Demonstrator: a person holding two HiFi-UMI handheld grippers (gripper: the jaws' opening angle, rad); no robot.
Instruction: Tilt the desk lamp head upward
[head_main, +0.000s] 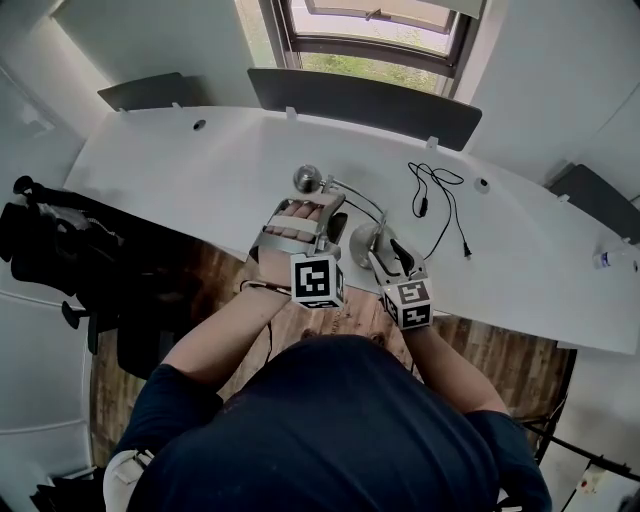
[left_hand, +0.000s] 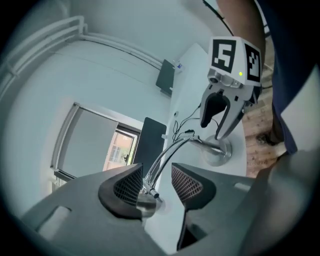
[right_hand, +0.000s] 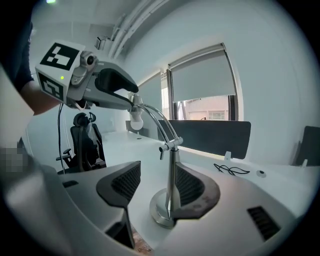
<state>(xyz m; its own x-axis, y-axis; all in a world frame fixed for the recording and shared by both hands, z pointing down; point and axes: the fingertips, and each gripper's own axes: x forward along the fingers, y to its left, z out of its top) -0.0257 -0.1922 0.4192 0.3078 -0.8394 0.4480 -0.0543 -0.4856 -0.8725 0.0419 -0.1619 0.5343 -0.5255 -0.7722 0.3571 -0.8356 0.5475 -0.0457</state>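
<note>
Now the fingers (left_hand: 125, 189) of our left gripper (left_hand: 156, 175) stand wide open around the head of the slim chrome desk lamp (right_hand: 172, 155), those of the right gripper (right_hand: 157, 170) around its post on the white bench (head_main: 180, 160). With nothing clamped, we fear the base tips.

I see a dark navy short-sleeved shirt (head_main: 330, 430) on the person wearing my rig. The left gripper (left_hand: 157, 186) and right gripper (right_hand: 156, 186) are grey shells with dark, grid-textured pads (left_hand: 127, 187). Each carries a white cube (head_main: 318, 280) with black square markers and a small green light.
</note>
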